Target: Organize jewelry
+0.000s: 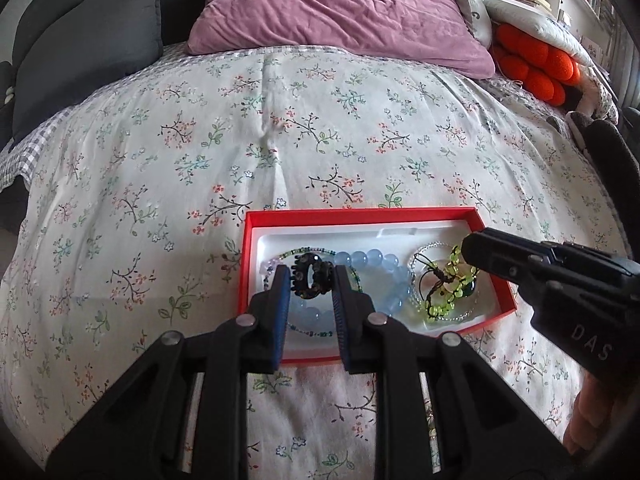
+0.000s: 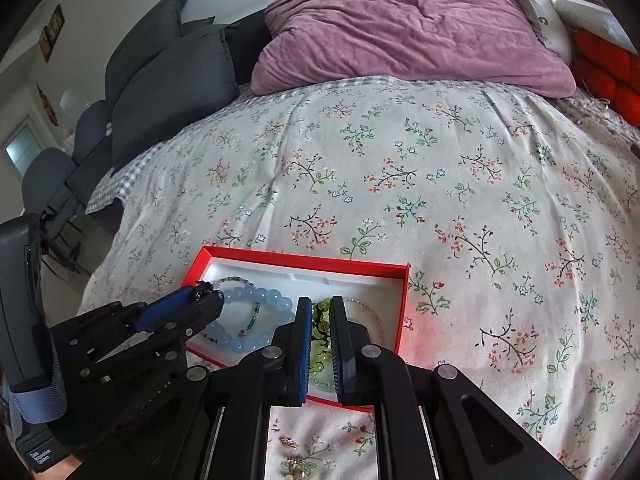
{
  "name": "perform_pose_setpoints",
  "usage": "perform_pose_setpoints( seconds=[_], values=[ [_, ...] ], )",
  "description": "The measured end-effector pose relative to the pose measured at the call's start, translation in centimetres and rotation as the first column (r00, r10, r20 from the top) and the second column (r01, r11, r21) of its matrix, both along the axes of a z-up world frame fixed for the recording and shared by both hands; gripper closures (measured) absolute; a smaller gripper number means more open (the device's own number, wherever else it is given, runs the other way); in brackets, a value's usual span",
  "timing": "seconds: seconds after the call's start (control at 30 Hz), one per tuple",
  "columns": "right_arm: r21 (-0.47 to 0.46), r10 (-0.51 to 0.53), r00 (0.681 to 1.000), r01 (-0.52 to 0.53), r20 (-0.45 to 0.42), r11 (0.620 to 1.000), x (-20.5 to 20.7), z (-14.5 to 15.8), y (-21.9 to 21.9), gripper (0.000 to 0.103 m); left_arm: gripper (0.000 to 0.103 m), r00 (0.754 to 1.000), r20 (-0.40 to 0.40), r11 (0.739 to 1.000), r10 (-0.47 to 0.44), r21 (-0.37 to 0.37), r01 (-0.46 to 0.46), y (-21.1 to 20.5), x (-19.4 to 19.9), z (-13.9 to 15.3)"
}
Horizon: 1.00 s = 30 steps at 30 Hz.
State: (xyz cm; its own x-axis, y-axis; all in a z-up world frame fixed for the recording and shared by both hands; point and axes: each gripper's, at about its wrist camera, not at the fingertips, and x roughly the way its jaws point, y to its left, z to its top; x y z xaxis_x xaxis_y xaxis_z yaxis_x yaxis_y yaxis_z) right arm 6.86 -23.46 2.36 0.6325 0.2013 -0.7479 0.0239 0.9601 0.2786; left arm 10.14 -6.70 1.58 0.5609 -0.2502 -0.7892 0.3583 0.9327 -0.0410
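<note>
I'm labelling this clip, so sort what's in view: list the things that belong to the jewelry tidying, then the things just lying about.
Part of the job:
- red box
- dark beaded ring, held in the left gripper
- blue bead bracelet
- yellow-green bead bracelet
- clear bead bracelet
- right gripper

Just lying about:
- purple pillow
- grey cushions
- orange cushion
- floral bedspread

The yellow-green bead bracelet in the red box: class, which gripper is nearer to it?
Right. The right gripper hangs directly over the yellow-green bead bracelet; the left gripper, holding a dark ring-shaped piece, sits over the box's other end.
</note>
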Motion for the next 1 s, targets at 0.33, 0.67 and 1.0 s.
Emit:
perform_pose_setpoints(
  seconds=[0.33,0.67,1.0],
  values=[
    [0.034,0.006,0.999,-0.005,-0.046,0.999,-0.2,0.2,-1.0,0.084,0.037,0.999,0.016,0.999,0.043,0.007,-0.043,1.3,-0.5,1.7],
    [0.048,-0.018,1.0,0.017,0.016,0.999,-1.9,2.2,-1.8,0.034,0.02,0.995,-0.038,0.995,0.093,0.03,-0.092,3.4,-1.7,2.2],
    [0.016,-0.012,1.0,0.012,0.012,1.0,-3.9,3.0,-2.2,0.021,0.017,0.971,-0.205,0.992,0.123,0.019,-0.122,5.9,-2.5,0.6]
  ],
)
